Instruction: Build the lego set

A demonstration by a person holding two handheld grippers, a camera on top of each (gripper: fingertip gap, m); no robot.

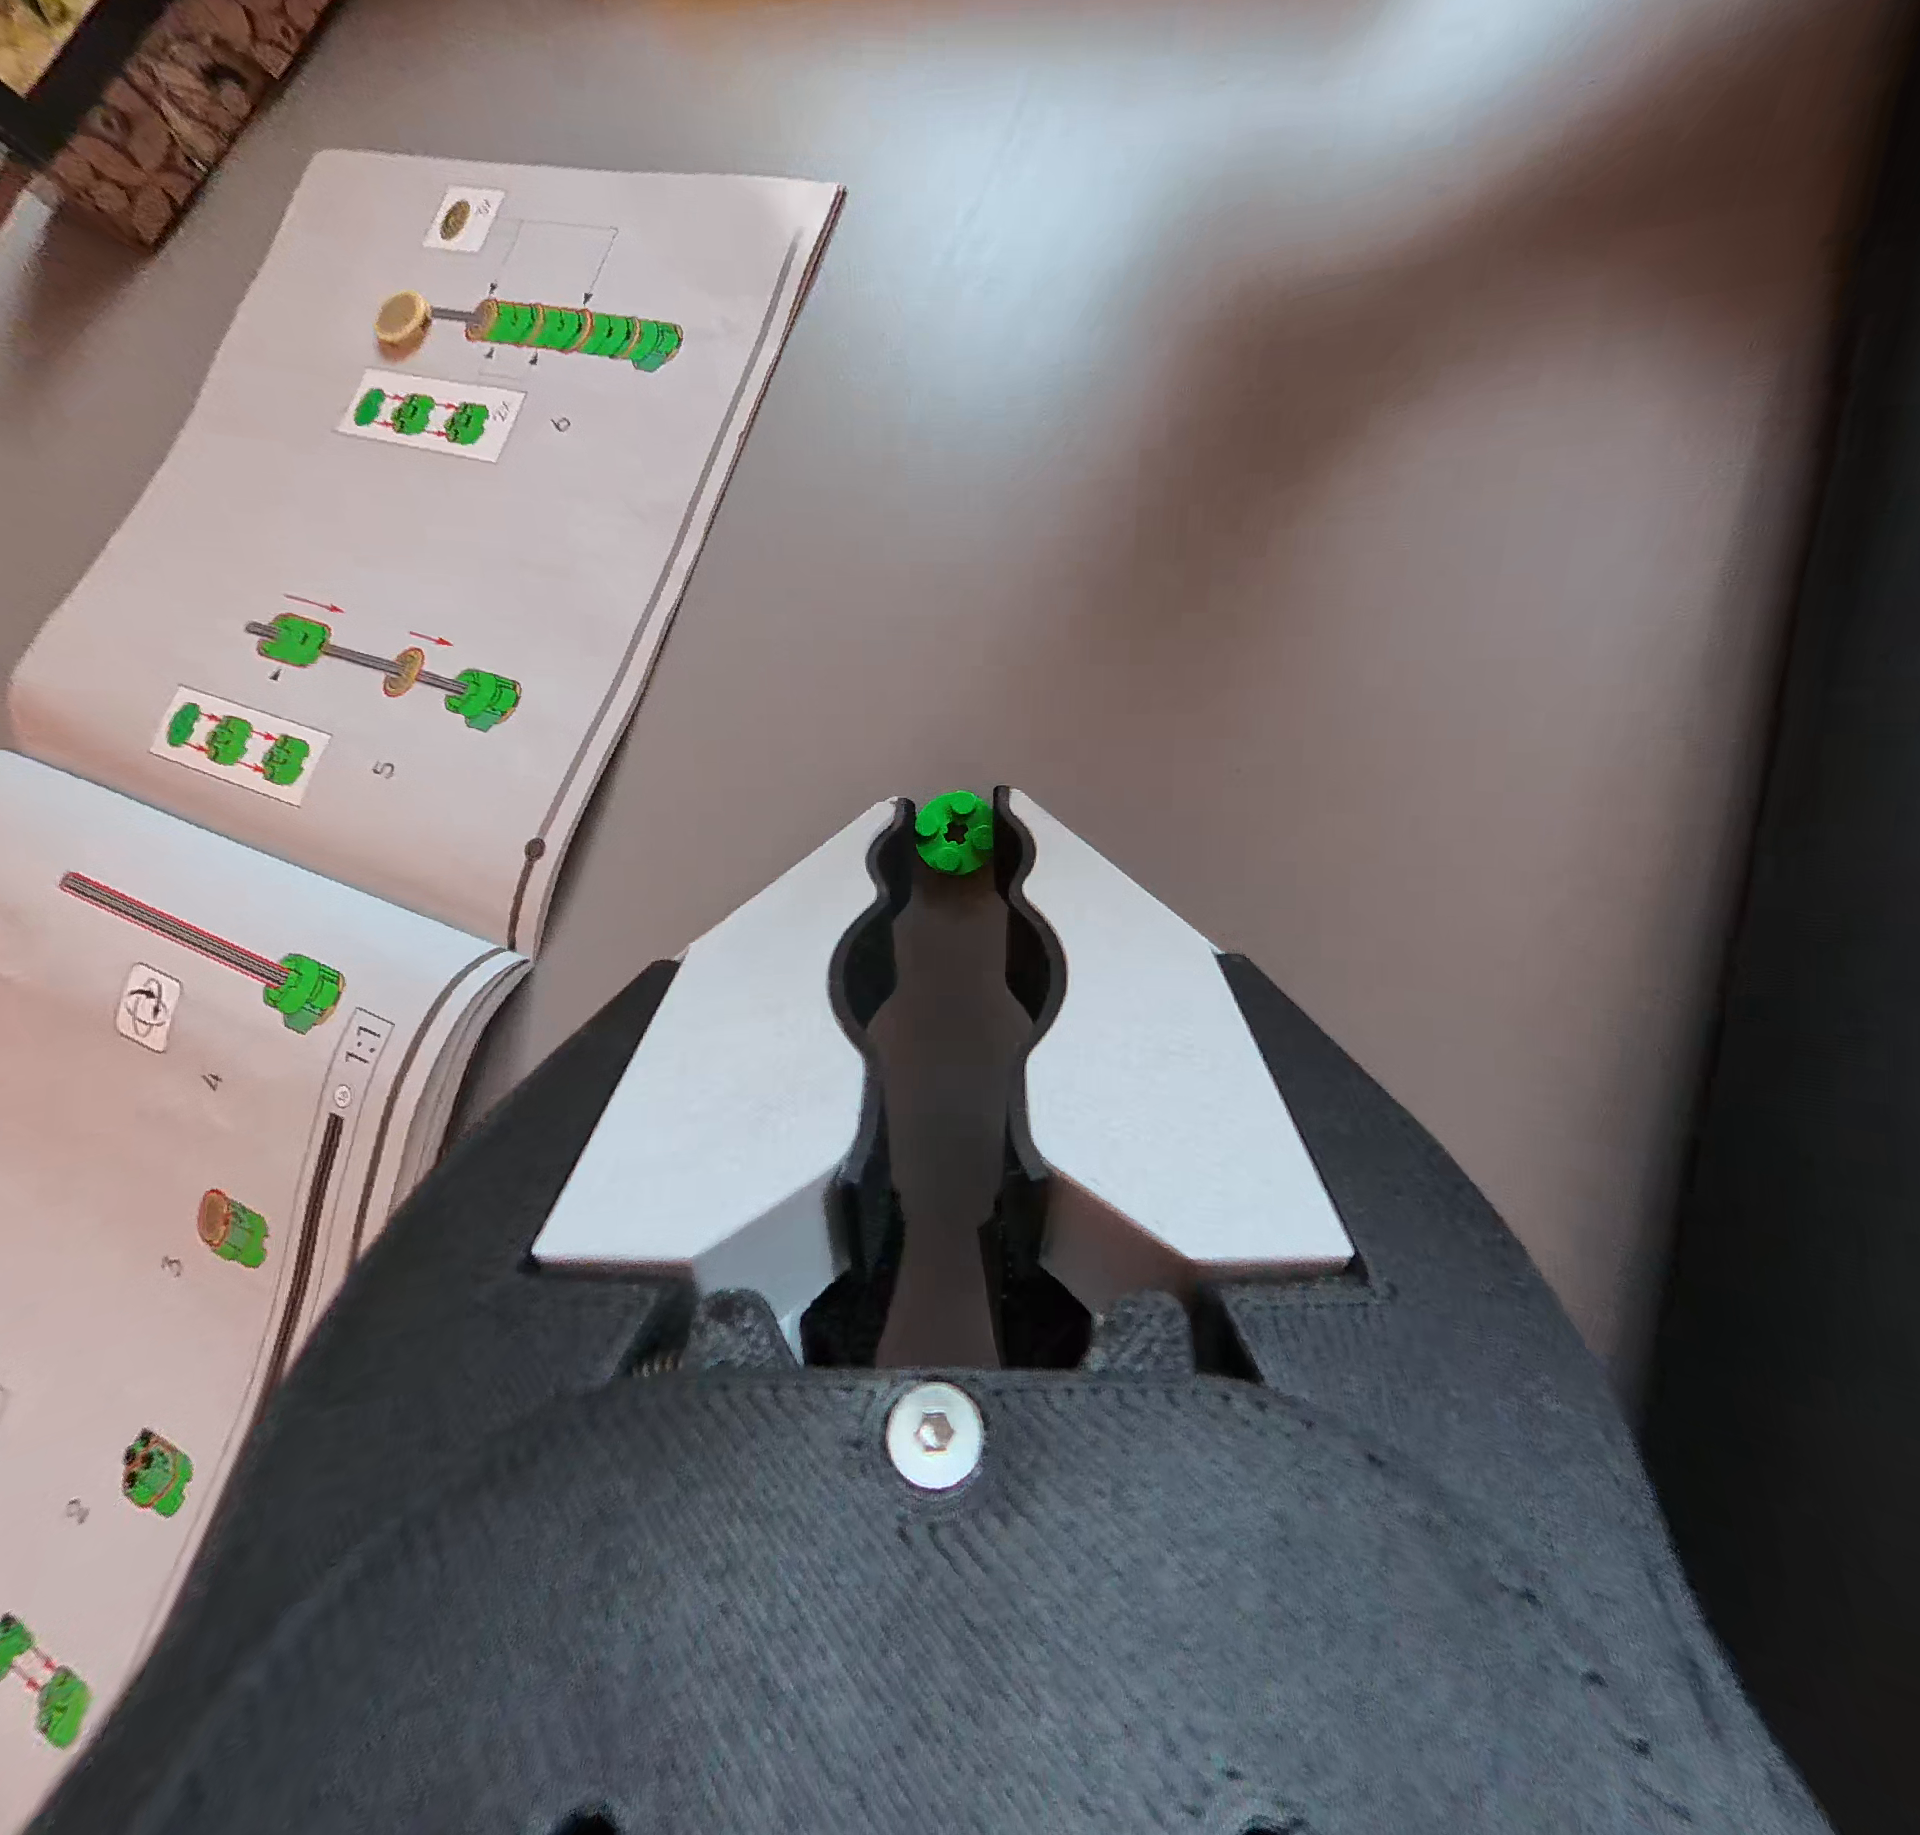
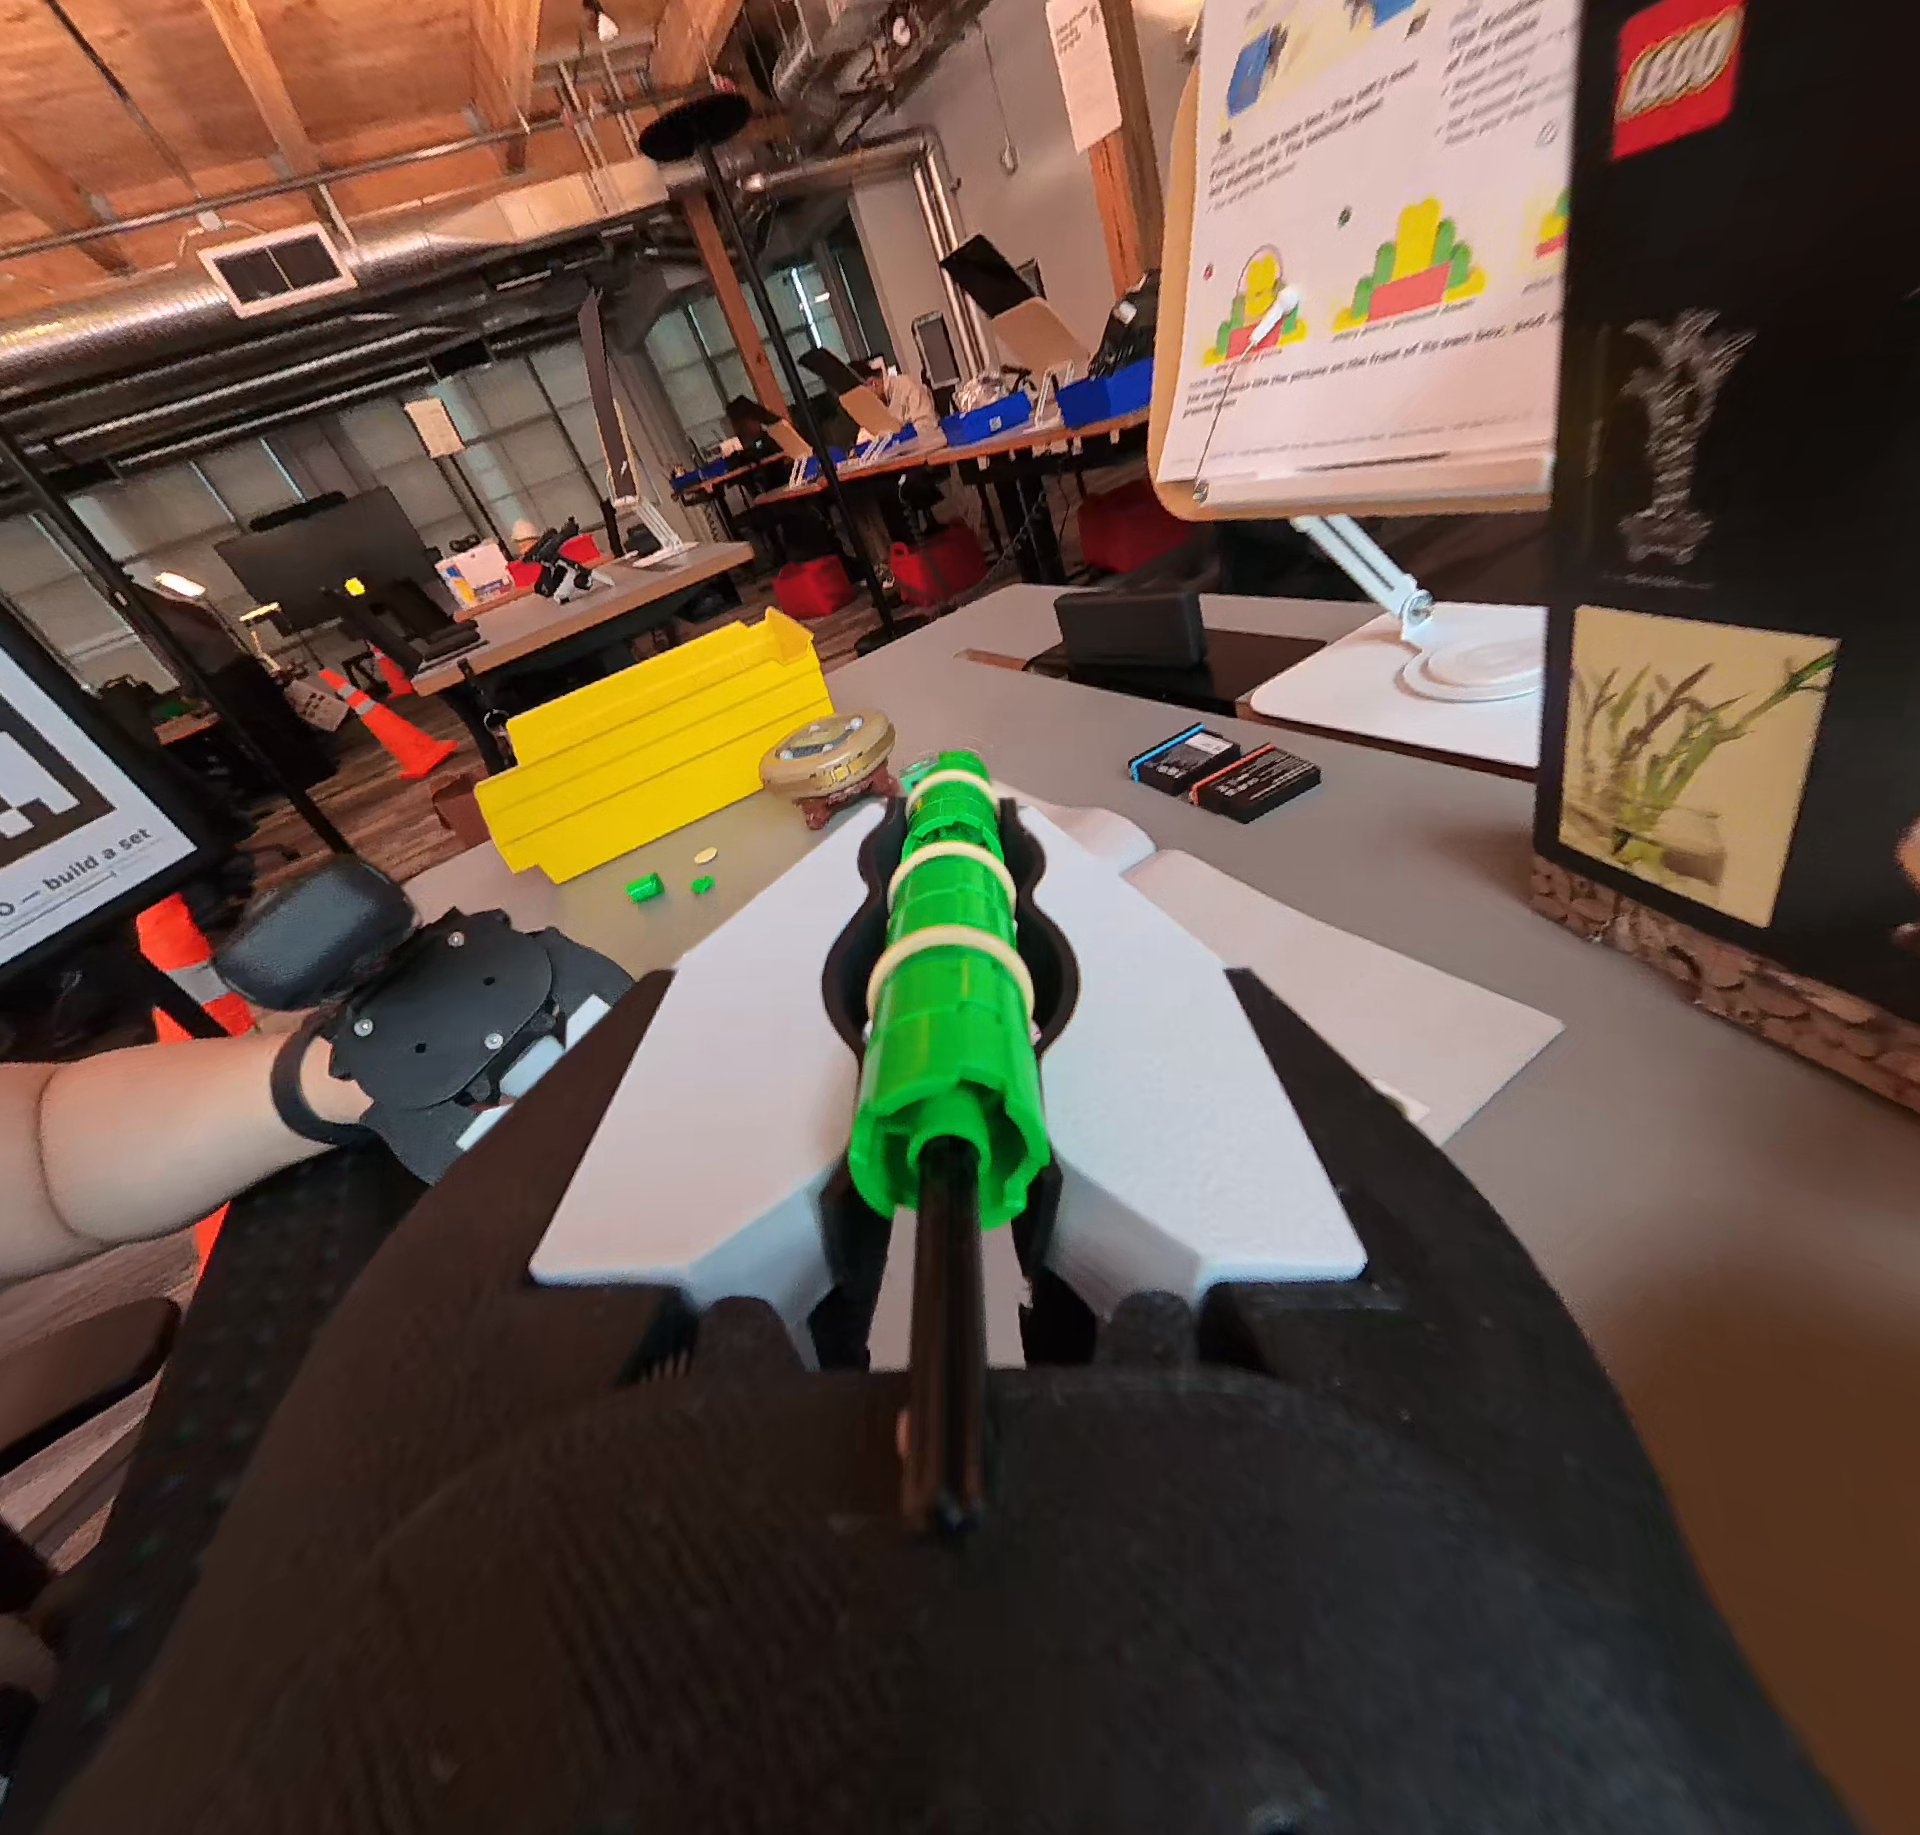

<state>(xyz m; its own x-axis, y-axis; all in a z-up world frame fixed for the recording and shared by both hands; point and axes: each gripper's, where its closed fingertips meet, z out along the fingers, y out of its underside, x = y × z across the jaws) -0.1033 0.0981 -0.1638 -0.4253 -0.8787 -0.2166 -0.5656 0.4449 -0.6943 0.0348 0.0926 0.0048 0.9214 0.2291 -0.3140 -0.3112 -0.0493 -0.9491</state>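
On a grey worktable [image 1: 1299,435] in an open workshop, my left gripper [image 1: 954,829] pinched one small round green brick [image 1: 954,833] beside the open instruction booklet [image 1: 416,538]; my right gripper [image 2: 951,954] clamped the green stacked stalk [image 2: 948,985] on its black axle [image 2: 943,1349]. Aligning hole with axle seemed key. Two loose green pieces [image 2: 644,887] lay beyond.

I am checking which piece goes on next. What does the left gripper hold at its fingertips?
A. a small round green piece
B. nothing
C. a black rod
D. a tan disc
A: in the left wrist view, the left gripper pinches a small round green piece between its tips.
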